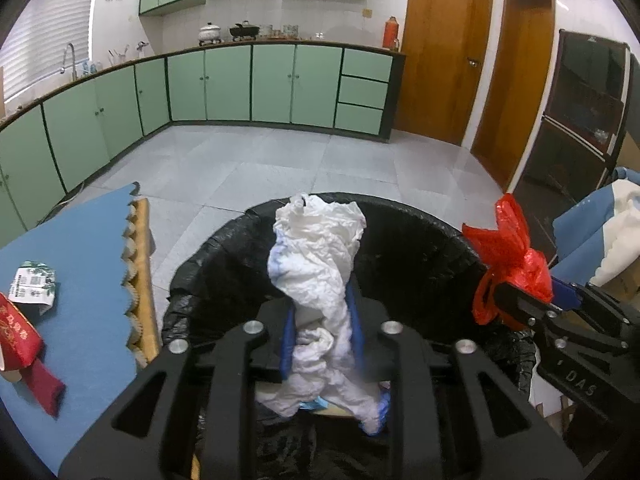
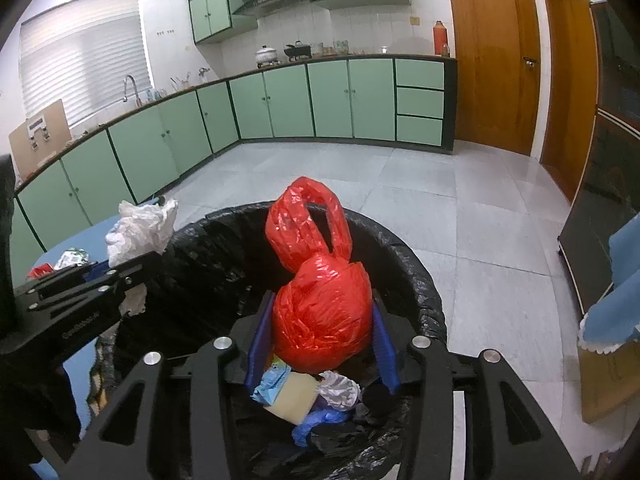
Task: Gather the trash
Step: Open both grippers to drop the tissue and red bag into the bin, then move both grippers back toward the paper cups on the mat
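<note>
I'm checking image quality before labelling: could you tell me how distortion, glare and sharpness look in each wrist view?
Left wrist view: strong fisheye bending of the counter line, dark vignette corners, white crumpled bag sharp. Right wrist view: same curvature, glare on the floor tiles by the door, red bag crisp with shiny highlights.

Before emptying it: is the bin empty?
No. The bin already holds wrappers and crumpled scraps on its black liner.

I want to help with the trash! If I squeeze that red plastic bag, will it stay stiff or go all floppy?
Probably floppy: the red plastic bag looks thin and crinkled, bulging between the right gripper fingers. Its knotted loop droops sideways, so it likely bends easily. It seems light for its size and perhaps slippery, being shiny. It hangs over the black-lined bin.
</note>
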